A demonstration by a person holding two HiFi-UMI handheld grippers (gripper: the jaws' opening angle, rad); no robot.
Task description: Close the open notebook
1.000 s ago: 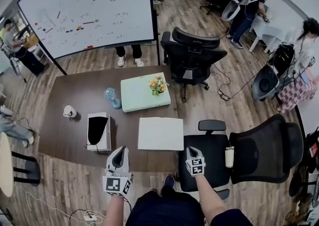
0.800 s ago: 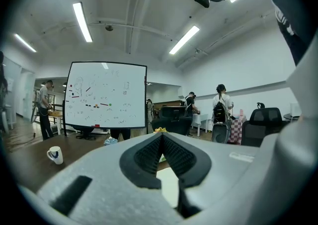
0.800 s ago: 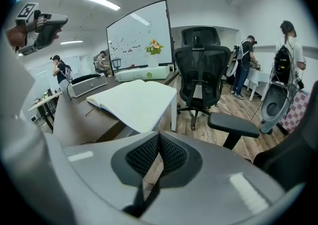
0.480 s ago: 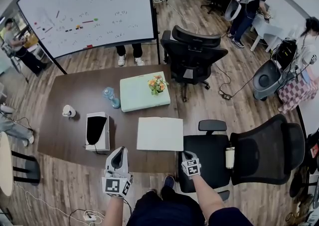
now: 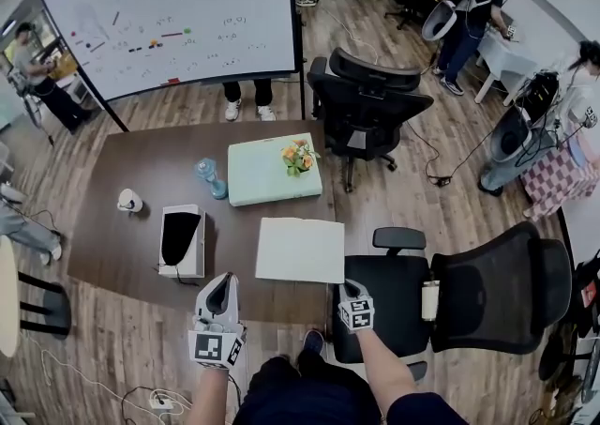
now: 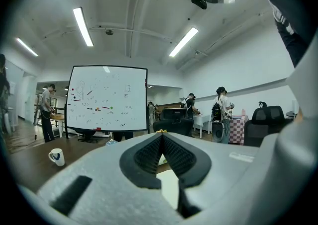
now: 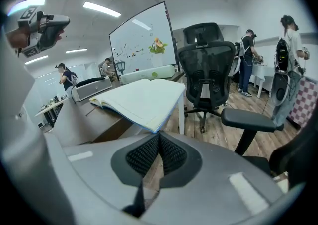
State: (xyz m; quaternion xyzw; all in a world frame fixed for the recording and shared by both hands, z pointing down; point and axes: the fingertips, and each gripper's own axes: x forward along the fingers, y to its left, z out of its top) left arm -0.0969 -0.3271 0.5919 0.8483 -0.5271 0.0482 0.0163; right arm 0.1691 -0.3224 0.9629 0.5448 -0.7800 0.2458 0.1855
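Head view: open white paper notebook (image 5: 301, 250) lies flat at the near right edge of the dark brown wooden table (image 5: 131, 170), pages up. Left gripper (image 5: 222, 288) hovers at the near edge, left of the notebook and apart from it. Right gripper (image 5: 349, 288) sits just beside its near right corner, over the black mesh office chair (image 5: 394, 294). Closing likely wants one jaw slid under the outer cover edge, then the cover swung across in an arc, the other gripper steadying the far half so the book does not slip off the edge. Left gripper view: jaws pressed together, nothing between them; a pale strip of page shows beyond the tips. Right gripper view: jaws together, empty; the notebook's corner overhangs the table edge just above and ahead of the tips, not touching.
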